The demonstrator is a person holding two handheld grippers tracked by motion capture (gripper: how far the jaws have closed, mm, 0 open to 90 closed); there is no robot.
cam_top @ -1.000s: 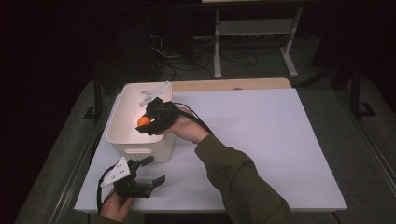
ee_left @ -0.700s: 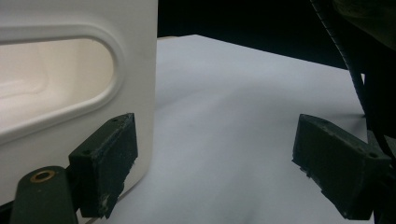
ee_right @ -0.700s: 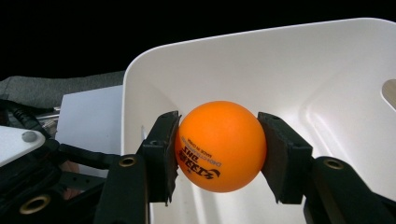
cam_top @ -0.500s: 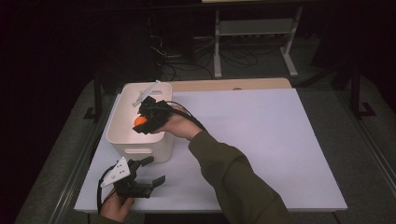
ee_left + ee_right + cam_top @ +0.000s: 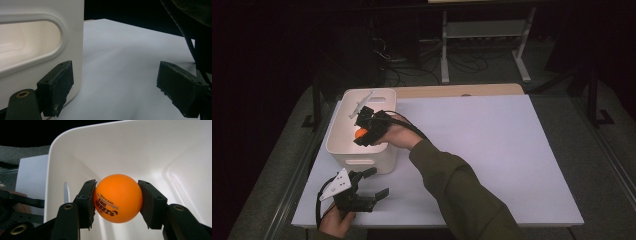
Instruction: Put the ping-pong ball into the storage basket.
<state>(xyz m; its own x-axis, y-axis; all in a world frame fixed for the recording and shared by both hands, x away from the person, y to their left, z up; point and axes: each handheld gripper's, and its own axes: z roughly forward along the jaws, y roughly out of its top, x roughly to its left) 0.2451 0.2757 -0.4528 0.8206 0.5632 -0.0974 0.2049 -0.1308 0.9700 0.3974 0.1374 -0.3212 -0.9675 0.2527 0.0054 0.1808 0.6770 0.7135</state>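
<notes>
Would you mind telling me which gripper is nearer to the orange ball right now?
The right. The right gripper holds the orange ball between its jaws, over the white bin. The left gripper sits open on the table, outside the bin's near wall.

Overhead camera; claw cameras near bin

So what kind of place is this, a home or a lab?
Probably a lab or workshop: a white-topped table in a dark room, loose cables on the floor behind it, and a metal stand beyond.

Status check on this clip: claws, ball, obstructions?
Right claw shut on orange ball, above white bin. Left claw open, on table beside bin. Nothing obstructing.
</notes>
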